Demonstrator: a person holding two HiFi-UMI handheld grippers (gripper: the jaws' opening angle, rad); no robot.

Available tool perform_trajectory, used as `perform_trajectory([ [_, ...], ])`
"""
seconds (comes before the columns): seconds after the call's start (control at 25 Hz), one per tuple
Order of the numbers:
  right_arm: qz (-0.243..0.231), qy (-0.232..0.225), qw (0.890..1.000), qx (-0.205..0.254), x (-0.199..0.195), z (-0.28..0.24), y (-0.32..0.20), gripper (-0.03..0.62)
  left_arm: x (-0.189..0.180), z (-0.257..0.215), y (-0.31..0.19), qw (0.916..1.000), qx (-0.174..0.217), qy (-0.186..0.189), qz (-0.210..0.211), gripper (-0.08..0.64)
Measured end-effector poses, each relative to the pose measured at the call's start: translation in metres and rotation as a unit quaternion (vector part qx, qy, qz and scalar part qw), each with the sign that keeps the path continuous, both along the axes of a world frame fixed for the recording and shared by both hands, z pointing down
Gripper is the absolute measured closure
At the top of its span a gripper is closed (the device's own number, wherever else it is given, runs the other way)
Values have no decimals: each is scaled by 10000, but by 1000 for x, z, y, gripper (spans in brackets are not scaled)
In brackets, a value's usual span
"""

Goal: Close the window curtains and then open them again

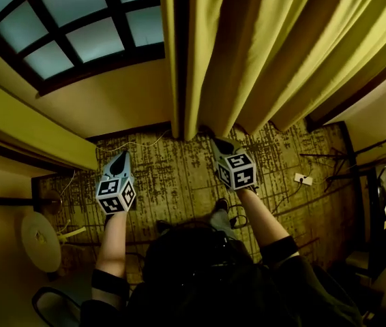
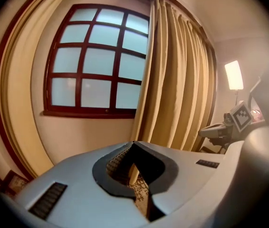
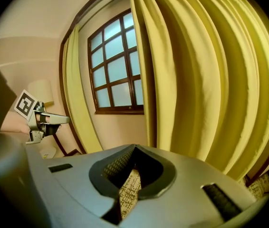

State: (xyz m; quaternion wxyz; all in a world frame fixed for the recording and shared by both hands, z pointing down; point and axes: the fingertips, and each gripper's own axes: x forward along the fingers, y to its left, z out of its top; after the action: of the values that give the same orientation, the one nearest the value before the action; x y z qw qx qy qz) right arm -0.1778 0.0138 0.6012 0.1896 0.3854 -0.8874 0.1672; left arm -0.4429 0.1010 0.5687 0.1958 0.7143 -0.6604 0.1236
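Both curtains stand drawn apart, leaving the grid-paned window (image 1: 77, 33) exposed. The right curtain (image 1: 261, 53) hangs gathered in deep yellow folds from the window's right edge across to the right wall. The left curtain (image 1: 29, 125) is bunched against the window's far left side. The left gripper (image 1: 119, 159) is held low over the patterned carpet (image 1: 179, 176), its jaws pressed together with nothing between them, facing the bare wall under the window. The right gripper (image 1: 221, 144) is likewise pressed together and empty, close before the foot of the right curtain but not touching it. To the right of that gripper a white socket strip (image 1: 303, 178) and loose cables (image 1: 329, 162) lie on the carpet. A round pale object (image 1: 41, 240) sits at the left, and the left gripper view shows a lit lamp (image 2: 234, 75) beyond the right curtain.
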Motion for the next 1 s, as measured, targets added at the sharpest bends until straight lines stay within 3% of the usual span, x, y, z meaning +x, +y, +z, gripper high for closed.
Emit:
perform_trajectory([
  [0.32, -87, -13, 9999, -52, -15, 3, 6, 589, -15, -6, 12, 9998, 73, 199, -68, 558],
  [0.64, -131, 12, 9999, -110, -20, 12, 7, 589, -28, -8, 8, 9998, 144, -29, -125, 558],
  [0.84, -276, -21, 9996, -35, -57, 10, 25, 589, -50, -12, 15, 9997, 228, -43, -116, 558],
  [1.0, -394, -196, 9990, -59, -107, 4, 55, 589, -79, -16, 27, 9996, 261, -80, 12, 558],
])
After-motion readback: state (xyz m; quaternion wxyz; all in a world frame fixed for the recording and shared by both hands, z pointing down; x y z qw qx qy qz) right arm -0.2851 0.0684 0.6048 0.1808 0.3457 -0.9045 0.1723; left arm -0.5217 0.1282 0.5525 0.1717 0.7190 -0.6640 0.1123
